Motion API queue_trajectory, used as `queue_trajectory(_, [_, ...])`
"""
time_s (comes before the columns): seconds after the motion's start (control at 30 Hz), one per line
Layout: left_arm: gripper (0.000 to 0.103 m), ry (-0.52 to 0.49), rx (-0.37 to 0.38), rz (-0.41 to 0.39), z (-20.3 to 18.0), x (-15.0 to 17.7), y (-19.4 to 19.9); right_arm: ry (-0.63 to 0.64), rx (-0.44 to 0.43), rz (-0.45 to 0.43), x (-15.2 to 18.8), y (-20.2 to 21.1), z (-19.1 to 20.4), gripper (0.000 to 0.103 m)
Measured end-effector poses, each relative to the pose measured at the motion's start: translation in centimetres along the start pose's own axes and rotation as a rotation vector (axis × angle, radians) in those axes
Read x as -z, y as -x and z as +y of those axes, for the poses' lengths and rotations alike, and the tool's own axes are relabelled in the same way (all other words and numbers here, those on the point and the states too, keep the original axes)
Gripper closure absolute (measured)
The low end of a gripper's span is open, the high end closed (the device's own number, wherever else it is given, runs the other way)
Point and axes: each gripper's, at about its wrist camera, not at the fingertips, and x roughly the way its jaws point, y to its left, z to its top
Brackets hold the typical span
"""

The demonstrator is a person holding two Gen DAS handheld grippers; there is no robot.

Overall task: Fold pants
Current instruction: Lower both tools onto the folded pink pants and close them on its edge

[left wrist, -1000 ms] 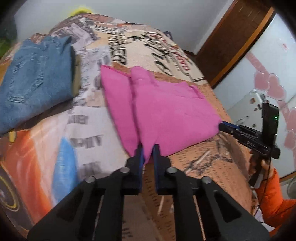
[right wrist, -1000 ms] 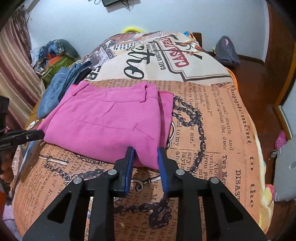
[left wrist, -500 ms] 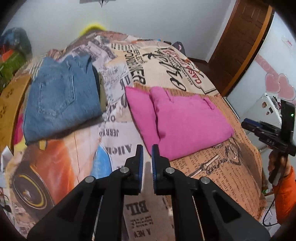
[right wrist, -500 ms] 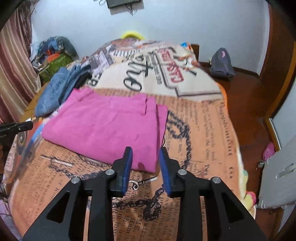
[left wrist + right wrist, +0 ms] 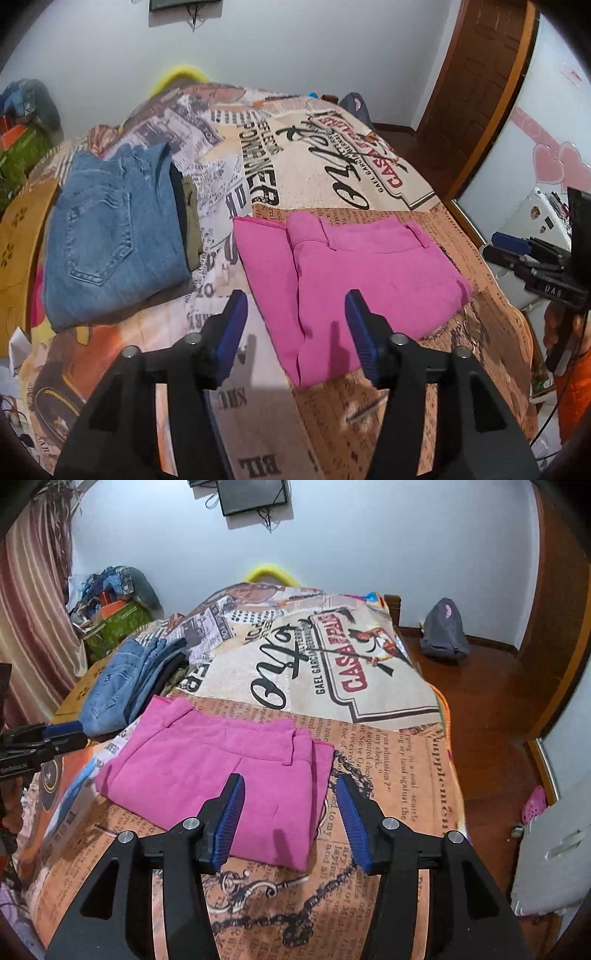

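Observation:
The pink pants lie folded in a flat rectangle on the printed bedspread. They also show in the right wrist view. My left gripper is open and empty, held above the pants' near edge. My right gripper is open and empty, held above the pants' opposite near edge. Each gripper shows at the side of the other's view, the right one and the left one.
A stack of folded clothes with blue jeans on top lies left of the pink pants. A wooden board lies at the bed's left edge. A dark bag sits on the floor. A wooden door stands at the right.
Both grippers have let go of the pink pants, opened wide and drawn back and up. The pants stay folded on the bed.

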Motion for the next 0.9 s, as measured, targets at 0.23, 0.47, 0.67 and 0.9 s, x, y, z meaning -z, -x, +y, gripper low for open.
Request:
queue_trajectory(0.23, [0.046,0.018,0.012,0.072,0.0,-0.2,-4.0,-0.014,0.012,0.065,-0.1,-4.1,-0.7,0.035])
queue_trajectory(0.47, [0.036,0.049,0.037,0.124,0.4,-0.2,-6.6,-0.026,-0.022,0.116,0.2,-7.1,-1.6,0.035])
queue_trajectory(0.67, [0.032,0.076,0.072,0.165,0.3,-0.4,-8.6,-0.068,-0.073,0.174,0.8,-10.3,-2.5,0.035])
queue_trajectory(0.9, [0.032,0.138,0.132,0.177,1.6,-0.5,-10.4,-0.096,-0.121,0.191,1.1,-11.1,-2.9,0.035])
